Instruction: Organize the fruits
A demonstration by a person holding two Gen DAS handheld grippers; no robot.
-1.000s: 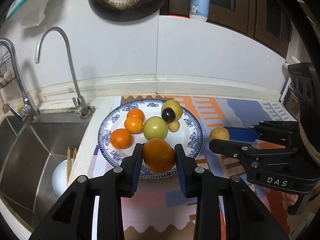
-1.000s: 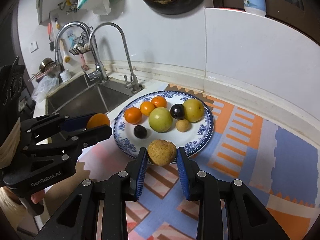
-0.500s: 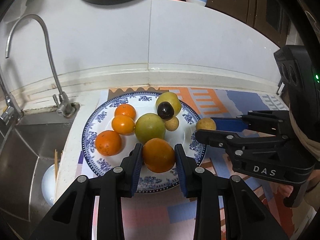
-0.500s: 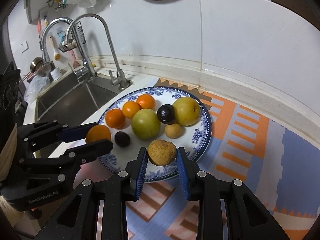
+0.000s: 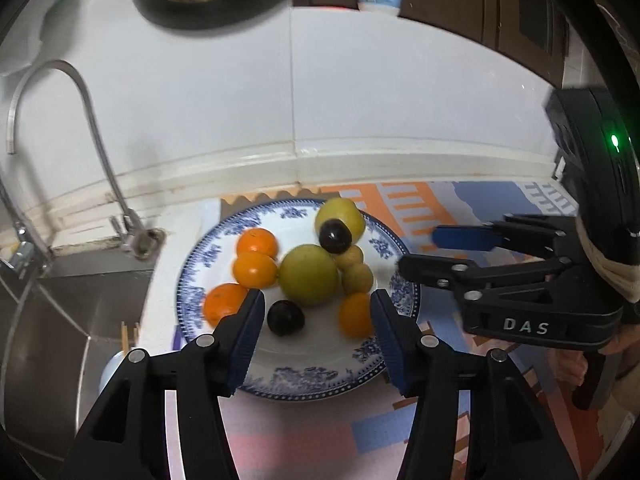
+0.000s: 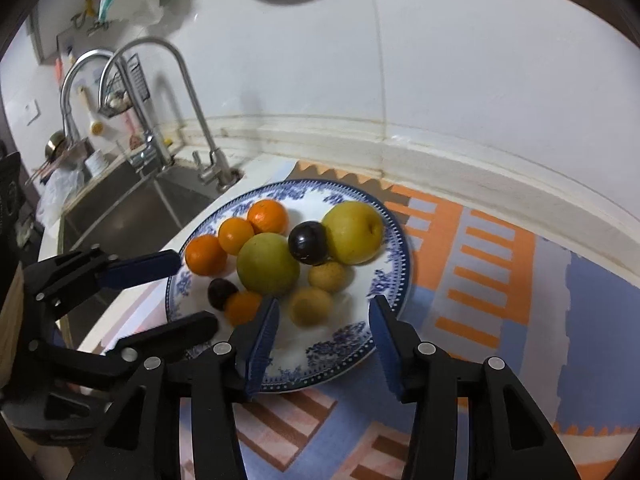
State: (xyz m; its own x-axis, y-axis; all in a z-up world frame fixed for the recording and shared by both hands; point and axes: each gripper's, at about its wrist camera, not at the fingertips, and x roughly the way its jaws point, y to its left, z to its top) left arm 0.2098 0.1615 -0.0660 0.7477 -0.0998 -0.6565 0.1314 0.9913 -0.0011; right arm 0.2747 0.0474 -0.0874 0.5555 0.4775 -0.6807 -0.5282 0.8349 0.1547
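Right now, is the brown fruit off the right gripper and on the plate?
Yes. The right gripper, jaws just opened, stands clear of the brown fruit, which rests on the plate.

A round blue-patterned china plate [image 6: 394, 276] sits on a striped orange-and-blue counter mat [image 6: 492, 280], just in front of the white tiled wall [image 6: 440, 80]. To its left lies a steel sink [image 6: 120, 216] with a curved chrome tap [image 6: 188, 84] behind it. On the plate, a large green round fruit [image 6: 267, 264] sits at the centre — three small oranges [image 6: 234, 234] to its left, a dark plum [image 6: 308, 242] and a yellow pear-like fruit [image 6: 353, 232] to its right, two small tan round fruits [image 6: 328, 276] in front.
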